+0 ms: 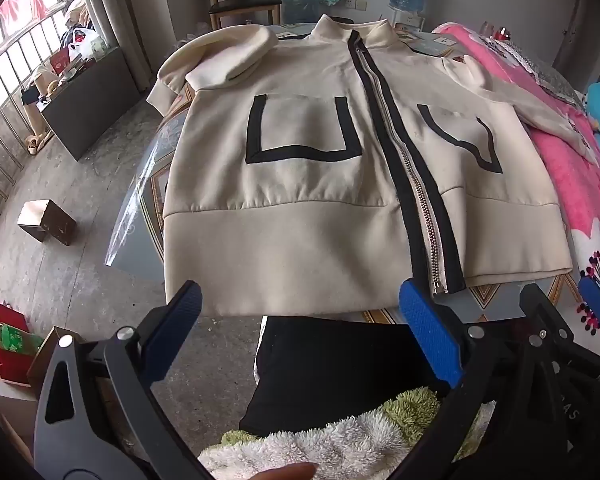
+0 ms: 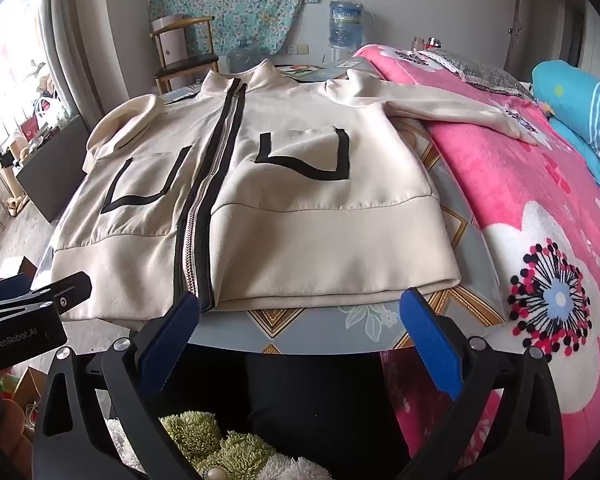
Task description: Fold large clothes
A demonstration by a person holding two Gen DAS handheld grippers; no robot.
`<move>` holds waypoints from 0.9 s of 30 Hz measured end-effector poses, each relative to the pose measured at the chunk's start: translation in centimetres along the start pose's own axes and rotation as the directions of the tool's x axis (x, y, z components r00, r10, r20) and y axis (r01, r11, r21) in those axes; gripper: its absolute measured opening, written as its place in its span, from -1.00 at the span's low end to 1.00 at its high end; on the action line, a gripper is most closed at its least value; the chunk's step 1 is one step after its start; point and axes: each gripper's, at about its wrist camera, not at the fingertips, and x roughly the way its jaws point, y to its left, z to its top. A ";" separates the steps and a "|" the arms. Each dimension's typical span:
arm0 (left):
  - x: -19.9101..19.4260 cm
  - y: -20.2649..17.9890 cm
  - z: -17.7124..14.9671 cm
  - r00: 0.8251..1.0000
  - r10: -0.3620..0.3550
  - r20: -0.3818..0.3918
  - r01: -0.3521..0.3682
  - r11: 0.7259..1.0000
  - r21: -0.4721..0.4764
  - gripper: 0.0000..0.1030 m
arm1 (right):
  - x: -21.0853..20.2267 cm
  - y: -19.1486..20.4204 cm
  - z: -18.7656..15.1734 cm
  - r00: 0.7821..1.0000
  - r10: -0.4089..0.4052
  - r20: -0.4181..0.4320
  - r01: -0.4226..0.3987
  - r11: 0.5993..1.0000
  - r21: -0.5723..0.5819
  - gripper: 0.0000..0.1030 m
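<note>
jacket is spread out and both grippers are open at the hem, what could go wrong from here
1. The jacket overhangs the table edge at its left hem corner, so a pull there might drag it off.
2. The right sleeve lies out on the pink blanket and may snag or trail when folded.
3. The left sleeve is already bunched at the shoulder, which could leave a lumpy fold.

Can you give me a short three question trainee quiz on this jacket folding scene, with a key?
1. True or false: the jacket is zipped shut.
2. The sleeve on the pink blanket side lies: A folded over the chest, B stretched out onto the blanket, C tucked underneath.
3. Fill in: both the left tongs and right tongs are ____ and hold nothing.

Key: 1 true; 2 B; 3 open.
</note>
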 end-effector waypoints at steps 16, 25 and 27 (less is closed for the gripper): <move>-0.3 0.2 0.1 1.000 -0.002 -0.005 0.002 1.000 -0.004 0.86 | -0.2 0.3 0.0 1.000 -0.007 0.005 0.007 1.000 -0.008 0.91; 0.0 0.7 -0.1 1.000 -0.005 -0.005 0.005 1.000 -0.010 0.86 | 0.0 0.3 -0.1 1.000 -0.010 0.007 0.010 1.000 -0.010 0.91; 0.0 0.8 -0.1 1.000 -0.004 -0.005 0.004 1.000 -0.011 0.86 | 0.1 0.3 -0.1 1.000 -0.010 0.008 0.010 1.000 -0.010 0.91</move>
